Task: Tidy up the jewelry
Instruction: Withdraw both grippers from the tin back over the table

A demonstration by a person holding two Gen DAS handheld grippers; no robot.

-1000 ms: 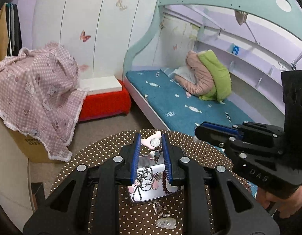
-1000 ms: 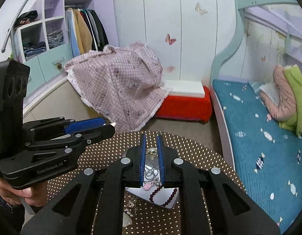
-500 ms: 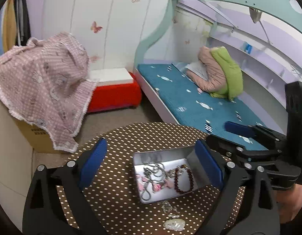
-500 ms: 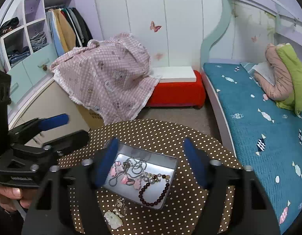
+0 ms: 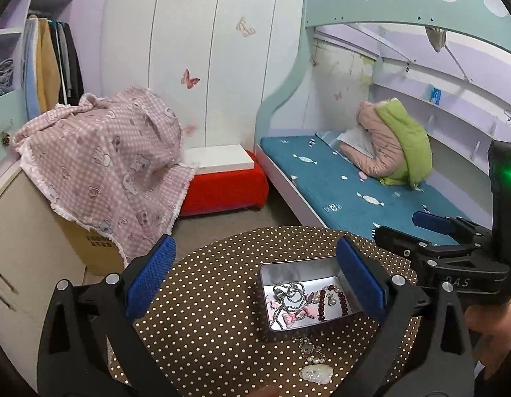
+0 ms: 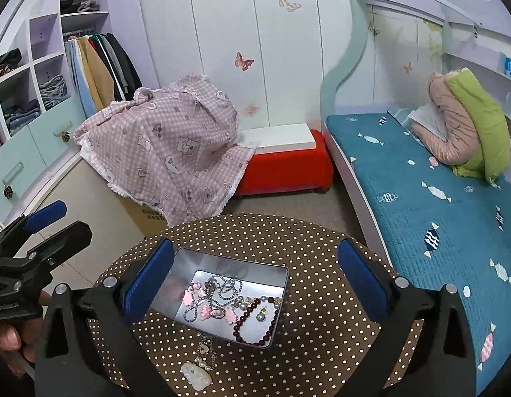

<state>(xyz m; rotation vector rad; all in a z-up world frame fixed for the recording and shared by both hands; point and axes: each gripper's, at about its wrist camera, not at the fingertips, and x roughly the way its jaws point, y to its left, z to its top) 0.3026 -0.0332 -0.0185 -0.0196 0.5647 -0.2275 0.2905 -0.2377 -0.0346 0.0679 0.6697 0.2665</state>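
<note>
A silver tin (image 5: pixel 265 269) (image 6: pixel 282 281) sits on the round brown polka-dot table (image 5: pixel 215 297) (image 6: pixel 321 297). It holds a silver chain (image 6: pixel 222 286), pink charms, pearls and a dark red bead bracelet (image 6: pixel 255 327). A pearl pendant with a pale stone (image 5: pixel 315 372) (image 6: pixel 196 372) lies on the table in front of the tin. My left gripper (image 5: pixel 255 284) is wide open and empty above the table, left of the tin. My right gripper (image 6: pixel 255 284) is wide open and empty above the tin. Each gripper shows at the edge of the other's view.
A teal bed (image 6: pixel 421 178) with a pink and green jacket runs along the right. A red stool (image 5: pixel 225 188) and a box under a pink checked cloth (image 5: pixel 103 165) stand beyond the table. A wardrobe (image 6: pixel 40 99) is at the left.
Both grippers went from shut to wide open and pulled up and back from the tin. The jewelry that was between the fingers now lies in the tin.
</note>
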